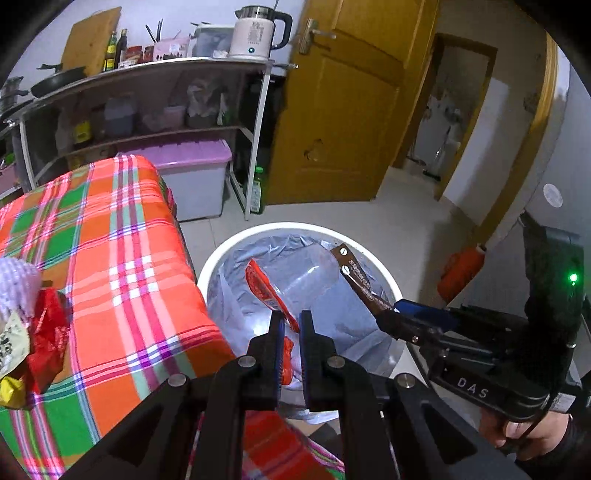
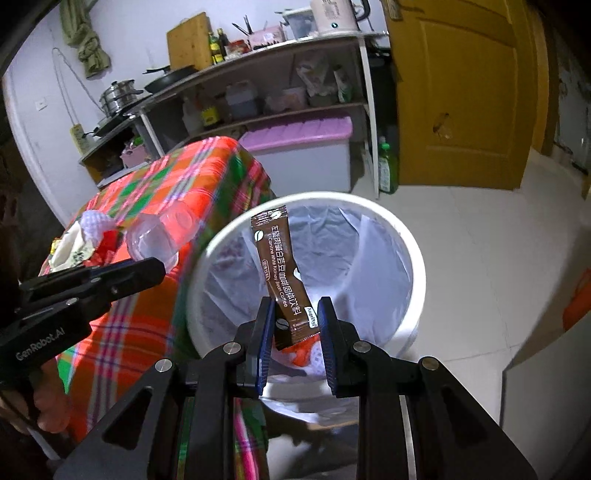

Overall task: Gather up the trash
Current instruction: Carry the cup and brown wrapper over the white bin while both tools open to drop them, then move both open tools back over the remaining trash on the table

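Trash bin [image 1: 221, 258], white, lined with a pale plastic bag, stands on the tiled floor just beside the table with the orange, green and pink plaid cloth [image 1: 110, 240].

Left gripper [image 1: 291, 332]: jaws nearly closed, pinching a clear crumpled plastic bottle [image 1: 310, 273] with a red-orange label, held over the bin mouth. In the right wrist view the same bottle [image 2: 159, 236] sticks out past the left gripper [image 2: 147, 269].

Right gripper [image 2: 295, 317]: jaws partly apart, clamped on the lower end of a brown coffee sachet [image 2: 282, 280], which stands up over the bin opening. Print on the sachet reads "L-Carnitine White Kidney Bean Coffee", with Chinese characters and a small tag I cannot read surely.

Gripper bodies carry "GenRobot.AI" (left) and "DAS" (right).

More litter lies on the cloth at the table's near left: red wrapper [image 1: 48, 332], yellow-white packet [image 1: 11, 343], white foam fruit net [image 1: 14, 288].

Behind: shelf rack [image 1: 258, 110] with white kettle [image 1: 255, 35], frying pan [image 1: 55, 79], purple-lidded storage box [image 1: 195, 173], green bottle [image 1: 257, 192], yellow wooden door [image 1: 351, 110].
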Tool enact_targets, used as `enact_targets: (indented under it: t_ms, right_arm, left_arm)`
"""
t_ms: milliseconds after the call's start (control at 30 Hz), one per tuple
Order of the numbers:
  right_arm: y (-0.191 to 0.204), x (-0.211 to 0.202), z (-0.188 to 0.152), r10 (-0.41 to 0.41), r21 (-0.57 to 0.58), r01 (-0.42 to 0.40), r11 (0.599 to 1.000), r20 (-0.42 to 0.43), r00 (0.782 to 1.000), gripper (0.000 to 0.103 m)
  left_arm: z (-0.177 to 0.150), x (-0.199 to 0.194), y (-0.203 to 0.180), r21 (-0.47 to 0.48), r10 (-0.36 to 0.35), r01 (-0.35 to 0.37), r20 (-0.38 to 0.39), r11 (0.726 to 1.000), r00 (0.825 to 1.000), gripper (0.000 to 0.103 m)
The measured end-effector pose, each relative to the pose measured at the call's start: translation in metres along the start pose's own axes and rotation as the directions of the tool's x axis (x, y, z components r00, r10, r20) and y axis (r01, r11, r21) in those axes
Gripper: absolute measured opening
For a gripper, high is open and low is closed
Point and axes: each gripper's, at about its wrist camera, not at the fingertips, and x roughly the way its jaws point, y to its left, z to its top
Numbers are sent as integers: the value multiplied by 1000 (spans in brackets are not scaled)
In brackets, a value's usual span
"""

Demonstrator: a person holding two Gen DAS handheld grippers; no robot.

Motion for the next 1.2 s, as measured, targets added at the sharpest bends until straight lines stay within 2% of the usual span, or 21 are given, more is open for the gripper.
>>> enact_targets:
  t_ms: [433,533,867,1200]
  right_arm:
    - [-18,29,0,-14,38,16,999,-47,999,28]
    - [-17,30,0,-21,40,23,999,-44,999,35]
    - [-11,2,0,3,37,-4,999,29,1000,37]
    - [26,-31,-2,32,-28,-29,999,95,995,37]
  left_arm:
    - [6,34,6,-33,-6,4,-71,999,997,9]
    - [6,35,8,-42,-12,9,-73,999,997,14]
    - [2,10,11,-75,-24,24,-10,997,1000,15]
    - [-12,-47,22,-95,22,-14,88,995,996,16]
